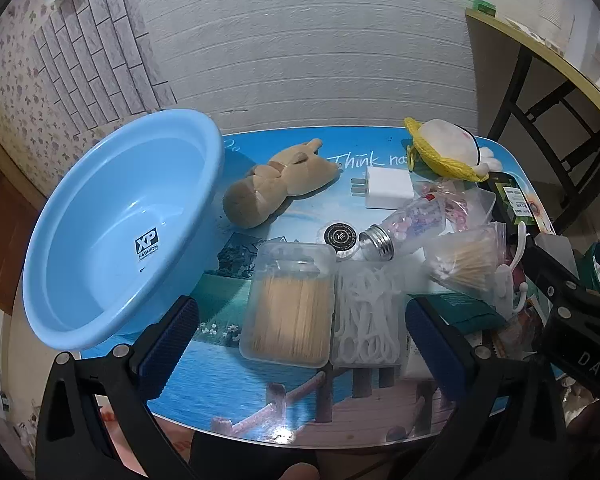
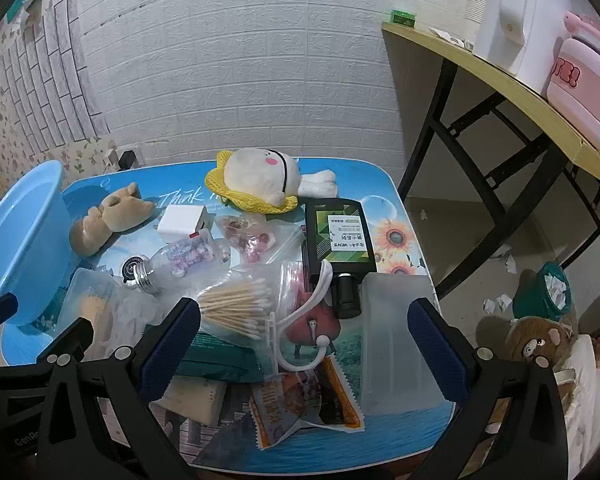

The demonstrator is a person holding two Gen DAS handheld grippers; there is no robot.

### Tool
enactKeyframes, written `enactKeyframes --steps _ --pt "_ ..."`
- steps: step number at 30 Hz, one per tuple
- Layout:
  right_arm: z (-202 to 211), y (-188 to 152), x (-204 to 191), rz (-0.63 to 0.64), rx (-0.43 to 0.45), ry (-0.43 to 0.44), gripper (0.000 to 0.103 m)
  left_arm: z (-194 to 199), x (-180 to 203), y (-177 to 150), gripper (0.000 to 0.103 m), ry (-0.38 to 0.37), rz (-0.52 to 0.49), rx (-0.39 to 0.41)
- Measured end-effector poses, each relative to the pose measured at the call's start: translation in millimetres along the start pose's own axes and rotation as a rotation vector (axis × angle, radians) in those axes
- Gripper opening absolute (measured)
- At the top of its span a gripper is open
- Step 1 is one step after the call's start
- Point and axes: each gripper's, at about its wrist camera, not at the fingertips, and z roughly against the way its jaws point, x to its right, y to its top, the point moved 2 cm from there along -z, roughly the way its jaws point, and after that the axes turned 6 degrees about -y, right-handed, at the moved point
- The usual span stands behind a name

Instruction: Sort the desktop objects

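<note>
The left gripper [image 1: 300, 332] hung spread wide and empty over the toothpick box [image 1: 288, 304], which lay just right of the basin [image 1: 120, 224]. The floss box [image 1: 368, 312] touched the toothpick box's right side; the bear [image 1: 276, 180] lay behind it. The right gripper [image 2: 304, 340] was likewise spread and empty above the white hook [image 2: 300, 332], well right of the basin [image 2: 16, 240].

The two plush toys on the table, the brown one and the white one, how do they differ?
The brown plush toy is plain tan, near the blue basin; the white plush toy has a pink cheek and yellow knitted hat, beside the dark bottle. Both lie on their sides at the table's far edge.
</note>
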Motion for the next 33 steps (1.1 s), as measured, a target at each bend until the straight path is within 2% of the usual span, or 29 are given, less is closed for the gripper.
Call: enactKeyframes --steps 33 --pt "4.5 -1.7 4.1 -0.011 0.01 -0.013 0.102 4.5 7.9 -0.2 0.103 0.0 -0.001 0.001"
